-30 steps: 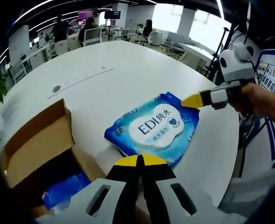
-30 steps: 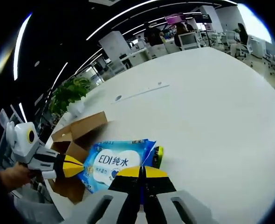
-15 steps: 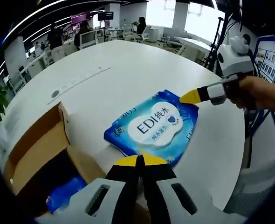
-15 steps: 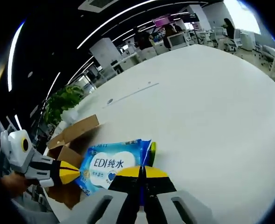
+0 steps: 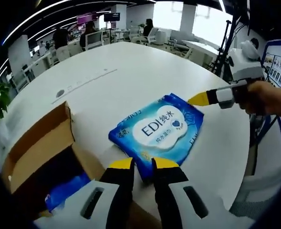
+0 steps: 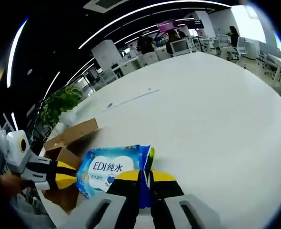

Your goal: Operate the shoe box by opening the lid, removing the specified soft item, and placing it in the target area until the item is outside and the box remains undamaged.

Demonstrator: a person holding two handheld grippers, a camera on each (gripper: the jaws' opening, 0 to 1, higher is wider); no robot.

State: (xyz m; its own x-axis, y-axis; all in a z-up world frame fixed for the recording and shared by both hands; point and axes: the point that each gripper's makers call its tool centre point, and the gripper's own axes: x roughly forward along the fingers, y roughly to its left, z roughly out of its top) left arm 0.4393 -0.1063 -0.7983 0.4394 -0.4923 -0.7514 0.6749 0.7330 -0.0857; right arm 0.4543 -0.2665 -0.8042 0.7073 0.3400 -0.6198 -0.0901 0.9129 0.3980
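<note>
**Wipes pack out of the box, lying between the two claws on the worktop**

The blue wipes pack [image 5: 158,131] is lying flat on the white worktop [image 5: 107,76], outside the shoe box [image 5: 38,152], which is sitting open with its cardboard lid flap standing up. Something else blue is showing inside the box; what it is cannot be told.

Left claw [image 5: 142,163]: jaws are standing slightly spread, with the near corner of the pack lying in the gap between the yellow tips. Whether the tips are touching the pack is not clear; they are not pressing together on it.

Right claw [image 6: 145,175]: in the right gripper view a blue edge of the pack [image 6: 113,168] is running down between its jaws, so this claw is judged to be pinching the pack's far edge. In the left gripper view the same claw [image 5: 197,99] is touching the pack's far corner, held by a hand [image 5: 269,98].

Key relation: the pack's long axis is running roughly from the left claw to the right claw, so each claw is sitting at one end. The right claw is the one with the grip.

Room: the box is lying just beside the pack on the left claw's side; the worktop beyond the pack is open and bare up to a thin strip [image 5: 83,81]. On the right claw's side the worktop edge is near, so any drag toward it is risking a drop. Judgement: the removal step looks done; placement is being settled.
</note>
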